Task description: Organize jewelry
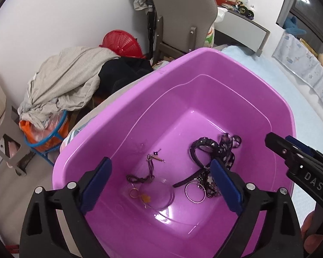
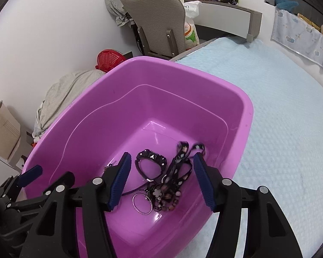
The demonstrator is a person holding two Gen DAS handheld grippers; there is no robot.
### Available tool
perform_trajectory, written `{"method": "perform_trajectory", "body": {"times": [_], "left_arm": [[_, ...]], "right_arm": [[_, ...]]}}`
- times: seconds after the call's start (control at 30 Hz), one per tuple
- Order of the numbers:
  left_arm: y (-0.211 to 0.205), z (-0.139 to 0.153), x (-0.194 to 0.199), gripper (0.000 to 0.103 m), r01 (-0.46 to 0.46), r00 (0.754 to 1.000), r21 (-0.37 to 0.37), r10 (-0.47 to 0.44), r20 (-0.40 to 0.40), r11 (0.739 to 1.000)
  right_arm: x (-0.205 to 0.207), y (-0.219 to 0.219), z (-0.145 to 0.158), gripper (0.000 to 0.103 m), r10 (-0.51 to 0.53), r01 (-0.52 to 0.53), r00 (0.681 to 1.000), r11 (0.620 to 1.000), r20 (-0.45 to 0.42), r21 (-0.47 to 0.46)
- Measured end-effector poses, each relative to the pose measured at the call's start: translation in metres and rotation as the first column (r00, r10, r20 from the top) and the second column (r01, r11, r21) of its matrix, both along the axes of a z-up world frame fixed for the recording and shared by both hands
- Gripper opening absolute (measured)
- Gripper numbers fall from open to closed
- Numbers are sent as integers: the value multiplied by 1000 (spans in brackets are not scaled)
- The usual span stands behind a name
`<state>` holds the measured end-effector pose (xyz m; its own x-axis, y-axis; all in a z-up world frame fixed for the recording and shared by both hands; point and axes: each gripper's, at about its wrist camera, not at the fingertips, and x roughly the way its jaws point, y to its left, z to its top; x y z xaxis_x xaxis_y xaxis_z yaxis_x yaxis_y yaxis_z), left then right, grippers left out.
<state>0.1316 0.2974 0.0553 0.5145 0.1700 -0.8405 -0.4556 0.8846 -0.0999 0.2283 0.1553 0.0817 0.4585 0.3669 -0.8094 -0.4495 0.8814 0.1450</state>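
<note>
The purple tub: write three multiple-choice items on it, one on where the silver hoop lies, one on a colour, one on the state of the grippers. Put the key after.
1. Where is the silver hoop?
A. on the blue bed cover
B. on the floor of the purple tub
C. hooked over the rim

2. What colour is the basket by the wall?
A. red
B. green
C. white

3. How do the left gripper and right gripper stand?
A. both shut on jewelry
B. one shut on the watch
C. both open, holding nothing

Key: B, the hoop lies flat on the tub floor beside the dark tangle; A, the basket is plainly red; C, each pair of fingers stands wide apart above the jewelry.
</note>
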Motion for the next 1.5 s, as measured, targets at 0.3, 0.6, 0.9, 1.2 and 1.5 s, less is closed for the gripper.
{"method": "perform_trajectory", "body": {"times": [0.3,0.6,0.9,1.2,1.5], "left_arm": [[-3,8,-14,92,-22,1000,44,22,-1,999],[-9,17,-27,92,-16,1000,54,15,14,998],[-17,25,-39,92,-8,1000,75,5,31,997],[-28,31,-50,92,-2,999,97,-2,45,995],[-34,33,-59,92,-1,999,107,-4,47,994]], "right_arm": [[-24,-12,5,61,-9,8,1000,999,25,31],[-48,-24,7,61,-20,18,999,999,38,43],[-71,-35,13,61,-31,28,997,999,73,31],[-90,-45,14,61,-55,53,995,998,84,33],[-98,-53,16,61,-78,73,994,996,82,53]]}}
